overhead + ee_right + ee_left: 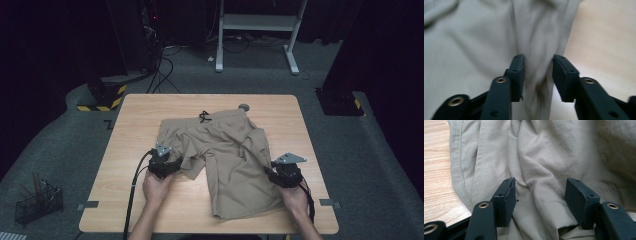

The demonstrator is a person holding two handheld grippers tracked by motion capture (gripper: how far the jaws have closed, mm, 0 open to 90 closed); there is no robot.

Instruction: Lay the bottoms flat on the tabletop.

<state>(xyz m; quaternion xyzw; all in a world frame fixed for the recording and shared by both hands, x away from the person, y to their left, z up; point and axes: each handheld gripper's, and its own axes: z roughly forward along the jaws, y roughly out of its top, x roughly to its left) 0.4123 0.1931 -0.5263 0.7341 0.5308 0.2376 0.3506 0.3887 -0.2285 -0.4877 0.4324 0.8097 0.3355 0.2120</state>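
A light wooden table (150,107) stands on grey carpet (380,165) in a dim room with dark surroundings. Beyond it stands a white metal frame (257,22), with black cables (162,70) trailing across the floor. A yellow-and-black striped base (102,97) sits at far left, and a black wire basket (37,202) at near left.

High view is pretty dim overall. The table (150,107) catches soft light from above, while the room behind it at the top and both side edges drops off into near black. Shadows are faint, no hard glare anywhere, and the whole frame looks soft and low-res. Left gripper view is the sharpest: even light, the shorts (554,157) show crisp creases with gentle shadows in the folds. Right gripper view is smeared with motion blur, washed out and pale, brightest toward the upper right.
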